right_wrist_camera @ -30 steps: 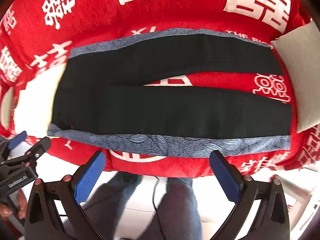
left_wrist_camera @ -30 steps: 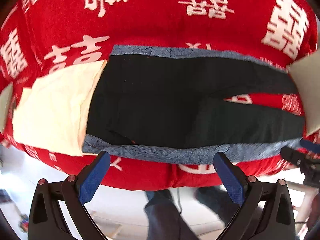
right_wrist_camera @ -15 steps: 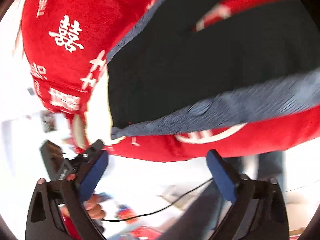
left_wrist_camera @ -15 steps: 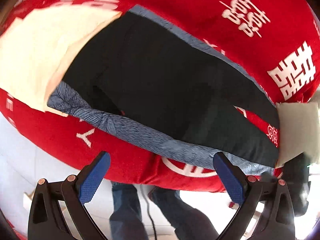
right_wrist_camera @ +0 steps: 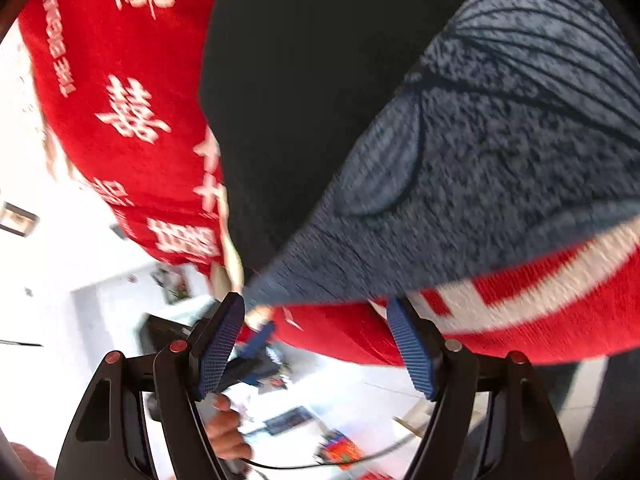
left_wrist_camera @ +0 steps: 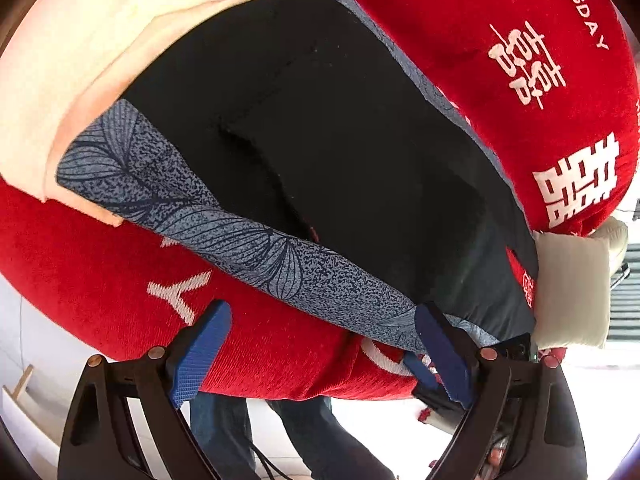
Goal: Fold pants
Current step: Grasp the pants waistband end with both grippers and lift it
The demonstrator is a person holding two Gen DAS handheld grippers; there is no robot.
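The black pants with a grey leaf-print side stripe (left_wrist_camera: 320,128) lie flat on the red cloth with white signs (left_wrist_camera: 520,20). At the stripe's near edge, the left gripper (left_wrist_camera: 320,344) is wide and closing, nothing between. The right gripper (right_wrist_camera: 316,340) is narrower, closing at the stripe's corner, not yet pinching.

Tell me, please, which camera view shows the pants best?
The left wrist view: it shows the pants sharply, with black cloth and the grey leaf-patterned side stripe running along the near edge. The right wrist view is blurred and shows only a close-up corner of them.
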